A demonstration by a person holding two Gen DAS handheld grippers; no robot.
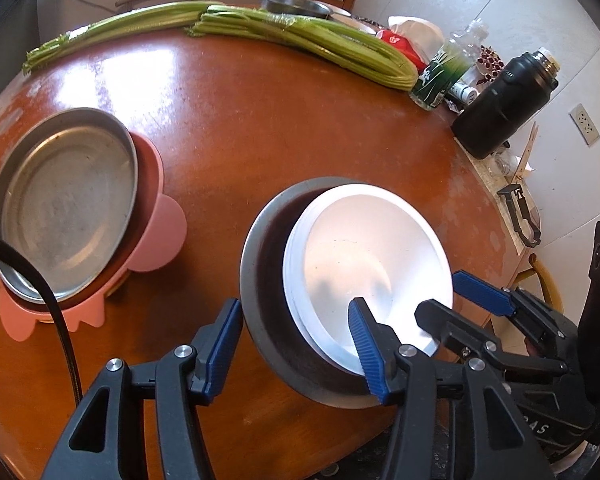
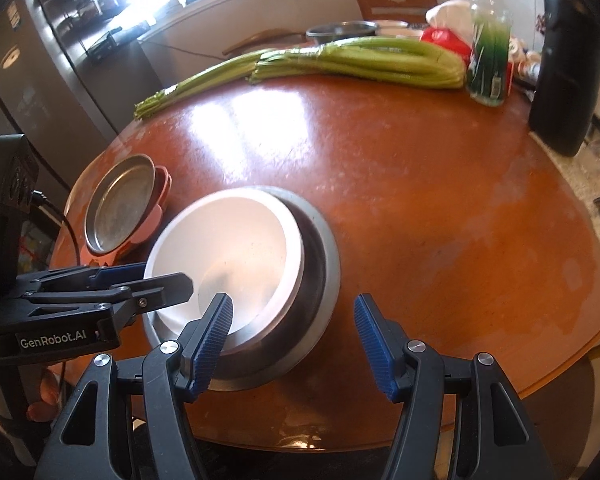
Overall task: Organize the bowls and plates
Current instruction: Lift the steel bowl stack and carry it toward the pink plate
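Both grippers are sitting at the near edge of the round table [image 2: 420, 184], straddling the same stack: white bowl [image 1: 364, 264] nested inside a steel bowl [image 1: 260, 280]. Left gripper [image 1: 296, 344] is standing partly open, one finger [image 1: 366, 344] dipping inside the white bowl and the other [image 1: 224, 344] outside the steel rim; pads aren't pressing on anything as far as I can tell. Right gripper [image 2: 294, 344] is likewise partly open, one finger [image 2: 212, 340] overlapping the white bowl's near rim and the other [image 2: 374, 344] hanging over bare tabletop; nothing gripped. Second stack is sitting toward the table's left edge: steel plate [image 1: 68, 204] resting on a pink plate [image 1: 156, 232]. Celery [image 1: 300, 36], a green bottle [image 1: 440, 72] and a black flask [image 1: 504, 104] are lying along the far edge.
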